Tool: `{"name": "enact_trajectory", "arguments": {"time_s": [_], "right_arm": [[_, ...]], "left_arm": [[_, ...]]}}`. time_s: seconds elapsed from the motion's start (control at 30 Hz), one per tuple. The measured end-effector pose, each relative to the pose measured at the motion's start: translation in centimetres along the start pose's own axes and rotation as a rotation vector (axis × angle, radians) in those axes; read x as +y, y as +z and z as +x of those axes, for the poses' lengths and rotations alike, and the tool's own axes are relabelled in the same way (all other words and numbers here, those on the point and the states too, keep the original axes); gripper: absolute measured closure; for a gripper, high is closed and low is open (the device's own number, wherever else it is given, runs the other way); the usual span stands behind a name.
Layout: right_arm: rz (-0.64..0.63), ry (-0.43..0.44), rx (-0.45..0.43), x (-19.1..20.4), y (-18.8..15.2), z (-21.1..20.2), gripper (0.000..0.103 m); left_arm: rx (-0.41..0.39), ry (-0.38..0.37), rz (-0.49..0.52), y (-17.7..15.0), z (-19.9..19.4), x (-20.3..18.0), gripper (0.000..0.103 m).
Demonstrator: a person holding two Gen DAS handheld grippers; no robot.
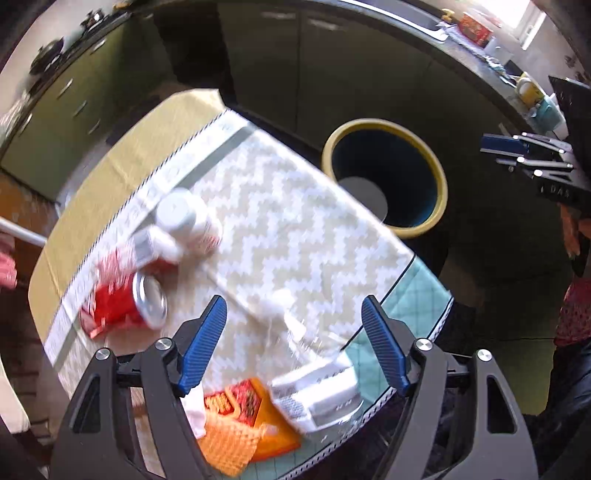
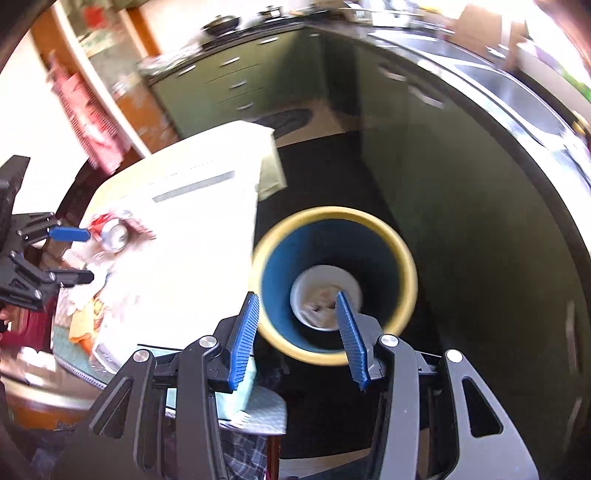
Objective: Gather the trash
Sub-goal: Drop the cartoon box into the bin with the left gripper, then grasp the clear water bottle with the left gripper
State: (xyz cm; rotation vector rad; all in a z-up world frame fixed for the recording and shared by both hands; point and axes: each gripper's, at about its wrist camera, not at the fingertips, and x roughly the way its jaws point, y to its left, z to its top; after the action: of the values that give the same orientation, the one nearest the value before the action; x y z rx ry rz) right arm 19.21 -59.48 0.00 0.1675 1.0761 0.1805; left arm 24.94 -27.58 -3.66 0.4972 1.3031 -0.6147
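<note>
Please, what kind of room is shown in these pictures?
Most likely a home kitchen: green drawer cabinets under a dark counter, a steel sink, and mugs on the worktop.

A home kitchen. Beyond the jaws in the right wrist view stand green cabinets [image 2: 236,85] with drawers and bar handles, a dark countertop [image 2: 443,48] running above them, a pan [image 2: 221,22] on the stove at the far end and a steel sink [image 2: 517,96] off to the jaws' right. Below the left jaws lies a table [image 1: 92,184] under a zigzag-patterned cloth [image 1: 288,221], and mugs [image 1: 528,92] sit on the counter far right of them.
</note>
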Motion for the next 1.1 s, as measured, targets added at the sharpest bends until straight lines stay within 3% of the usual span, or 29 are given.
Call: {"name": "enact_trajectory", "arguments": {"time_s": [0.13,0.27,0.6,0.73,0.93,1.1], "right_arm": [[-0.094,0.038,0.039,5.0,2.1,1.8,0.058],[-0.164,0.039,0.065,8.5,2.9,2.7,0.058],[-0.198,0.026,0.091,9.6,1.9,2.7,0.058],[-0.190,0.024,0.093,9.2,1.9,2.9,0.058],[-0.187,0.020,0.096,8.5,1.8,2.9,0.058],[-0.178,0.018,0.091,7.8,1.9,2.7,0.058]], "left_arm": [[0.143,-0.042,-0.108,-3.9,3.7,2.6,0.029],[0.217,-0.132,-0.134,-6.3,6.8,3.0,0.029],[0.233,-0.226,-0.168,-4.2,10.0,3.2,0.026],[0.209,-0.213,-0.179,-1.2,10.1,3.7,0.026],[0.266,-0.167,-0.165,0.5,12.4,3.1,0.027],[0.333,-0.151,-0.167,0.7,13.8,2.6,0.040]]}}
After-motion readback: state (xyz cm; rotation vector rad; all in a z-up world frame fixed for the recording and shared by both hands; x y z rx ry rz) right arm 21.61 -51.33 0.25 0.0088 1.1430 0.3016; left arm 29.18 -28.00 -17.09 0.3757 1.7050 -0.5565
